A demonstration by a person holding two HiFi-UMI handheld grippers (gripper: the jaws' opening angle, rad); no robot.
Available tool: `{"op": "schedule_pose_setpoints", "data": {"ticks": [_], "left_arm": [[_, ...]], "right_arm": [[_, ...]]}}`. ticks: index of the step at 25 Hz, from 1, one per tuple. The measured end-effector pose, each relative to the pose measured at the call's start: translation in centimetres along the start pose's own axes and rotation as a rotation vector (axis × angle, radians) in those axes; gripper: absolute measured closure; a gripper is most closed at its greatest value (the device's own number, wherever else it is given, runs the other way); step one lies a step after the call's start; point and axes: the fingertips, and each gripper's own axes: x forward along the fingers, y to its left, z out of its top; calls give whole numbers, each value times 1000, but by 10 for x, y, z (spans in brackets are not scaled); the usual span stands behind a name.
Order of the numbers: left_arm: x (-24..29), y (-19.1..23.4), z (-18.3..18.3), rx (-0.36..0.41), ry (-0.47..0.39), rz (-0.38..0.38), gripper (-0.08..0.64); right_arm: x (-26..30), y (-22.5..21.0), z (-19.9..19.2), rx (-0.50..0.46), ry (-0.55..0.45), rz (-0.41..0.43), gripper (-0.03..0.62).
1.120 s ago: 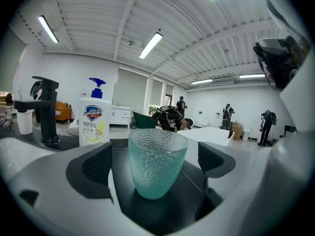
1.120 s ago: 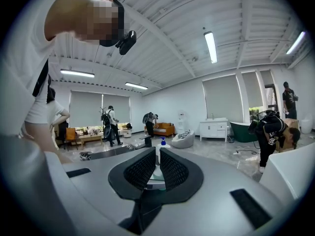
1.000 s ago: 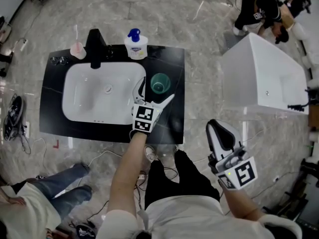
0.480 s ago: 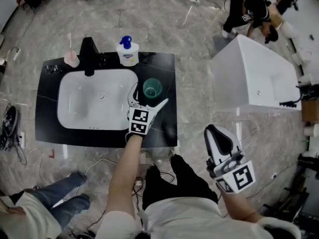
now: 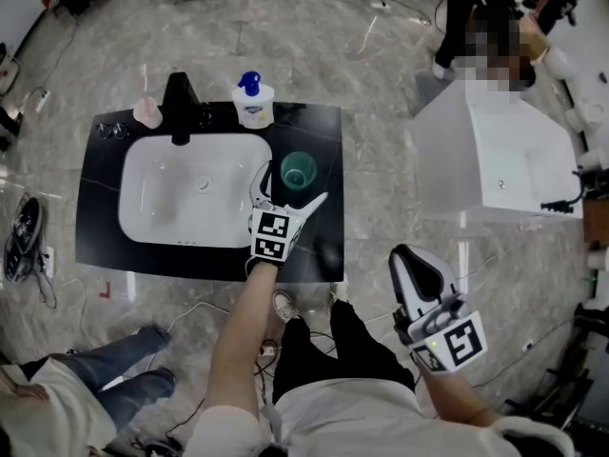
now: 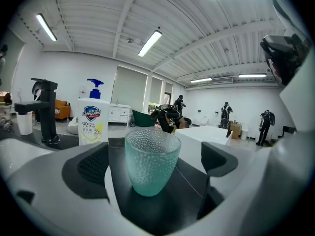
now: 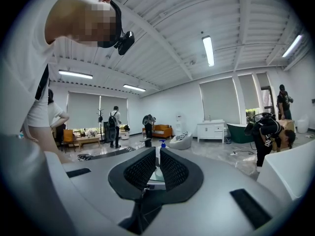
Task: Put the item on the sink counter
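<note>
While the left gripper (image 5: 296,183) reaches over the black bench (image 5: 328,131), its jaws stand wide apart with the cup (image 6: 151,162) between them, a clear gap showing on either side of the glass, so neither pad (image 6: 93,163) touches it. That cup is teal, dimpled and see-through, and it stands upright on the bench just right of the basin (image 5: 152,198). Behind the basin's right corner stands a white soap bottle (image 5: 253,101) with a blue pump. At the middle of the basin's back edge rises a black tap (image 5: 179,103), and just left of the tap sits a small pink tumbler (image 5: 147,112) with something thin standing up in it. The right gripper (image 5: 411,260) is held well to the right of the basin, off the bench and over the marble floor (image 5: 381,74), with its jaws closed together and nothing between them. Farther right of the basin sits a white bathtub (image 5: 495,155). Below and left of the basin, on the floor, a person in jeans (image 5: 124,374) is partly in view.
</note>
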Motion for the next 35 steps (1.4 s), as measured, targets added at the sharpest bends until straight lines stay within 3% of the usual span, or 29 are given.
{"op": "schedule_pose_setpoints", "data": {"ticks": [35], "left_arm": [[-38, -6, 13, -19, 46, 192, 43]], "right_arm": [[8, -27, 23, 2, -38, 198, 541]]}}
